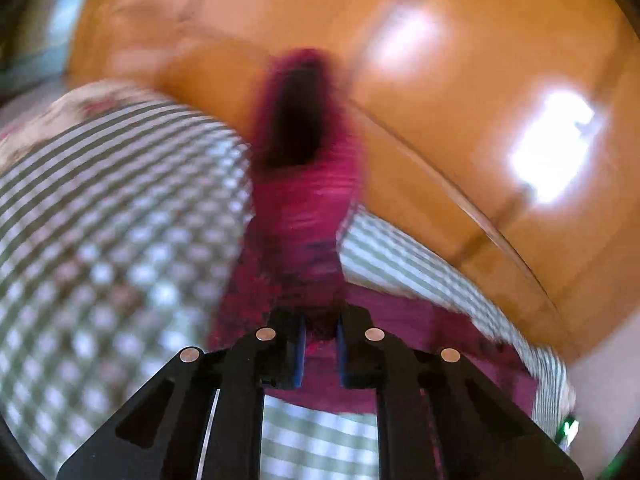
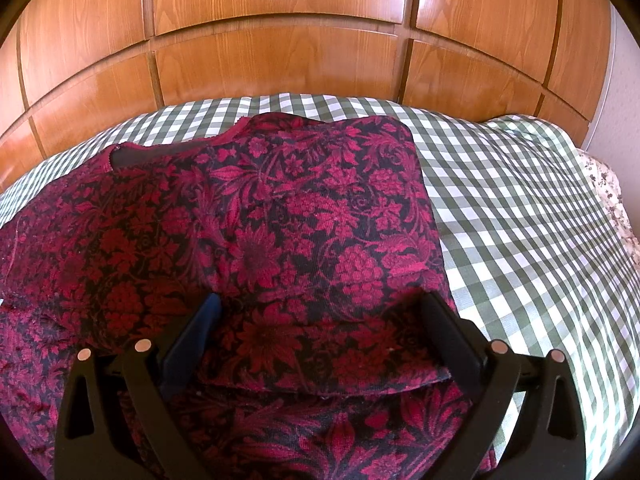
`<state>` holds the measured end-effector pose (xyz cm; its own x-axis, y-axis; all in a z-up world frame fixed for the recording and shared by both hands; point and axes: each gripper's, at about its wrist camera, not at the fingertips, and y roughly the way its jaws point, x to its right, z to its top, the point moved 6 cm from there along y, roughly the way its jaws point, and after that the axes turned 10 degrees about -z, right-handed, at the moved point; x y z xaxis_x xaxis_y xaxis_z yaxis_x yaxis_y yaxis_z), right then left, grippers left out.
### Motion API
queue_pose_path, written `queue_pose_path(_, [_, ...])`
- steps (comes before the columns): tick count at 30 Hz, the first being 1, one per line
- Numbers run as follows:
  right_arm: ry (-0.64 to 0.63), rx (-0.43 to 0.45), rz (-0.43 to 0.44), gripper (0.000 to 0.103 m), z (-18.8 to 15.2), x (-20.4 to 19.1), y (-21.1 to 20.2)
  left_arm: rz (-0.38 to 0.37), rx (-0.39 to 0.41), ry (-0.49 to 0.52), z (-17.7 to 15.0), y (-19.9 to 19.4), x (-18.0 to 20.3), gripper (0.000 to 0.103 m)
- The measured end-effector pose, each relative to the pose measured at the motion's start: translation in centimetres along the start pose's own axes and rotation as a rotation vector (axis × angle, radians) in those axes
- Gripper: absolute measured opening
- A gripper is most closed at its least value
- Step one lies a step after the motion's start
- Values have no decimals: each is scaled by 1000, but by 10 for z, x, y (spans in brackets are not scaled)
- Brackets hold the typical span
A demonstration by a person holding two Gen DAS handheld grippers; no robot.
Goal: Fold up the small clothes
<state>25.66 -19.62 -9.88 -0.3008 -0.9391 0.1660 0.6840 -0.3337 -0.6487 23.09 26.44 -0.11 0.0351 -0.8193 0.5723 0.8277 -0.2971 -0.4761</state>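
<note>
Pinching a fold of the red floral garment (image 1: 308,216) between its narrowed blue-padded fingers, the left gripper (image 1: 321,344) holds the cloth so that a blurred sleeve-like length of it runs straight ahead from the tips. Only this view shows the lifted part; its far end is a dark smear and cannot be made out. To either side of the claw and beneath it lies the green checked bedspread (image 1: 120,240), and beyond that glossy wooden panels (image 1: 460,100) with bright reflections.

The right gripper (image 2: 320,312) has its fingers spread wide, with nothing between them, and hangs just over the same garment (image 2: 280,220). Only this sharp view shows the garment's lie: spread across the bedspread (image 2: 520,220) directly ahead of and under the claw, with a folded layer whose edge crosses just below the fingertips and a neckline at the far left. To the right of the claw is bare checked cloth, then a floral pillow (image 2: 612,200) at the far edge. Wooden panels (image 2: 280,60) stand beyond the bed.
</note>
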Motion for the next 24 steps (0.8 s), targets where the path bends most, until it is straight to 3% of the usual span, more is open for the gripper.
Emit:
queue_pose_path(6, [0, 0, 1, 100, 0, 0, 0, -112, -144, 165, -57, 60, 96, 11])
queue_pose_path(11, [2, -1, 4, 100, 0, 0, 0, -128, -284, 231, -110, 108, 133, 11])
queue_pose_path(14, [4, 0, 5, 100, 0, 1, 0, -76, -317, 285, -130, 126, 142, 27])
queue_pose_path(15, [4, 0, 5, 100, 0, 1, 0, -82, -314, 306, -132, 126, 146, 39])
queue_pose_path(16, [4, -2, 6, 100, 1, 1, 0, -90, -314, 316, -133, 123, 150, 58])
queue_pose_path(18, [8, -10, 14, 100, 2, 2, 1, -89, -310, 338, -134, 118, 155, 75])
queue_pose_path(22, [36, -19, 36, 98, 12, 4, -10, -83, -284, 438, -136, 95, 160, 81])
queue_pose_path(24, [81, -12, 109, 91, 22, 0, -26, -82, -266, 455, -137, 84, 155, 82])
